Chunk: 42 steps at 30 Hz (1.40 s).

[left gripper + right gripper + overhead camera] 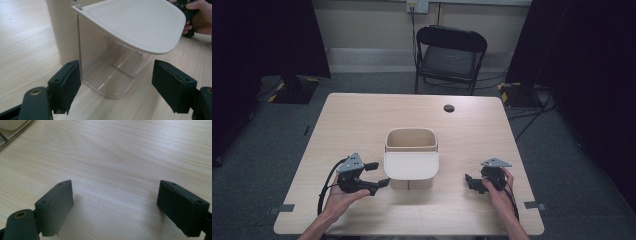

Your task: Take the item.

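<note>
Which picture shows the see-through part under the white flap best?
The left gripper view: the clear part sits close, right below the white flap. The high view mostly hides it beneath the flap. The right gripper view catches just a corner.

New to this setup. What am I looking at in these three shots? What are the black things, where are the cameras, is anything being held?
No robot here: a person sits at a wooden table and holds a hand-operated two-jaw gripper in each hand. The high view comes from a fixed camera above the person, looking forward and down; the left gripper shows at its left, the right gripper at its right. The other two pictures come from cameras riding on the grippers, looking out between their own black jaws.

On the table stands a cream container with a flat lid tipped toward the person and a clear front section below it. A folding chair stands behind the table.

Nothing is held. Both grippers are open: the left one faces the clear section, the right one faces bare tabletop.
</note>
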Available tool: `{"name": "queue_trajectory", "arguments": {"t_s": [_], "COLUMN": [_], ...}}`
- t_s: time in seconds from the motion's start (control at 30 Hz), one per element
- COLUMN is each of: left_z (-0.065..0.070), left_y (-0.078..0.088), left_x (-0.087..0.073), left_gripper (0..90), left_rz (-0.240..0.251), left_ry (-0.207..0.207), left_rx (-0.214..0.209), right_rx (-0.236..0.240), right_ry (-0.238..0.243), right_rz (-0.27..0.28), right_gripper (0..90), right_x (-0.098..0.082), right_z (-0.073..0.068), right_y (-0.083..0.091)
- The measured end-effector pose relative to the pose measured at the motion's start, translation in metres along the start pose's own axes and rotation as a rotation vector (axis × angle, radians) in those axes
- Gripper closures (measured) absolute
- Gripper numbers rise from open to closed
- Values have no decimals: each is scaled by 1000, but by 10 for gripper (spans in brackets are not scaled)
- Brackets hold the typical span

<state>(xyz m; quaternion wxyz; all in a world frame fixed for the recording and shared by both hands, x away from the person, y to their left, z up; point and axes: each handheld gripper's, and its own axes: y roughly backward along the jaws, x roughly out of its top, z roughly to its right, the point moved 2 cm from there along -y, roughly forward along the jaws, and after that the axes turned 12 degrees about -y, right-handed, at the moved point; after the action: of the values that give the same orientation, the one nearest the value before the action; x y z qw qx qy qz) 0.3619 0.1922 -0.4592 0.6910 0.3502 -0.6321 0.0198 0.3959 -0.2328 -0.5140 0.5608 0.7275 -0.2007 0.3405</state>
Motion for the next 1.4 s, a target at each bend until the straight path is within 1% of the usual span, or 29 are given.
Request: {"name": "queue_trajectory", "arguments": {"t_s": [0.07,0.13,0.37,0.43,0.47,0.5,0.53,0.6,0.83,1.17,1.4], "left_z": [1,2,3,4,4,4,5,6,8,7,7], "left_y": [-1,-1,-4,-4,-4,-4,-6,-6,-8,-7,-7], "left_x": [1,2,4,5,6,6,7,8,9,10,11], "left_gripper": [228,228,233,266,268,268,268,268,273,281,274], "left_rz": [9,9,11,14,7,7,18,15,13,12,13], "left_ry": [1,-7,-13,-12,-21,-21,-25,-30,-38,-41,-59], "left_rx": [-13,-10,-14,-22,-20,-20,-29,-29,-41,-41,-29], "right_rx": [0,0,0,0,0,0,0,0,0,0,0], "right_ry": [0,0,0,0,0,0,0,0,0,0,0], "right_rz": [0,0,0,0,0,0,0,0,0,0,0], "right_gripper": [130,130,130,130,130,130,130,130,130,130,130], "right_x": [0,0,0,0,0,0,0,0,0,0,0], "right_z": [0,0,0,0,0,0,0,0,0,0,0], "right_y": [0,0,0,0,0,0,0,0,0,0,0]}}
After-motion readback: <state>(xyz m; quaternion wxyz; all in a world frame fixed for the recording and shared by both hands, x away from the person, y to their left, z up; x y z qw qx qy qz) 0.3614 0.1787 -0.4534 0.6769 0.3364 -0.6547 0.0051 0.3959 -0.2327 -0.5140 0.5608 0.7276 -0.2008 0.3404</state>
